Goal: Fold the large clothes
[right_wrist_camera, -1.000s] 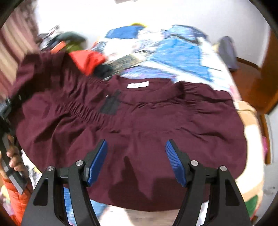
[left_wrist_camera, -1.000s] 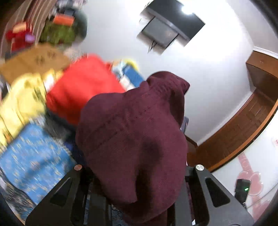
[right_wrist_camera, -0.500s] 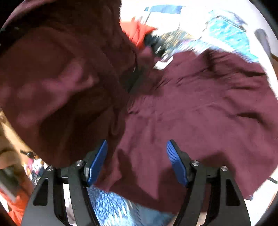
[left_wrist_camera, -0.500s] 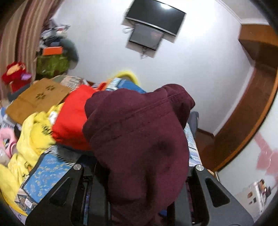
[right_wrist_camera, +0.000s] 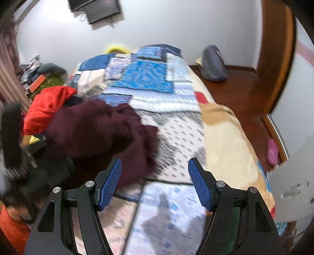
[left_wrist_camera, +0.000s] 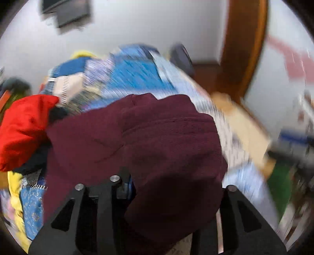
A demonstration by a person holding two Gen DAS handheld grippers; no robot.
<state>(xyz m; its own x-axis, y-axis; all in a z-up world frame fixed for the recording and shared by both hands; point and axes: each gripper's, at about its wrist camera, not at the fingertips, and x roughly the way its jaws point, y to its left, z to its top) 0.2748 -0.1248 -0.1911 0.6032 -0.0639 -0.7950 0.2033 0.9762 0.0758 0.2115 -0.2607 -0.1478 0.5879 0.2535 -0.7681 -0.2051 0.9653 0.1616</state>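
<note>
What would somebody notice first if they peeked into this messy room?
Probably the big maroon garment, bunched up between the fingers of the left hand-held gripper and spilling over the patchwork bed cover. Next, the bright red jacket heaped at the bed's left side. The right hand-held gripper hangs open and empty above the bed.

Red jacket (left_wrist_camera: 25, 125), patchwork bedspread (right_wrist_camera: 157, 82), television (right_wrist_camera: 98, 9)

Bedspread (right_wrist_camera: 176, 137) lies open right of maroon garment (right_wrist_camera: 94, 125).

No text, label or number can be read anywhere (both views are too motion-blurred).
</note>
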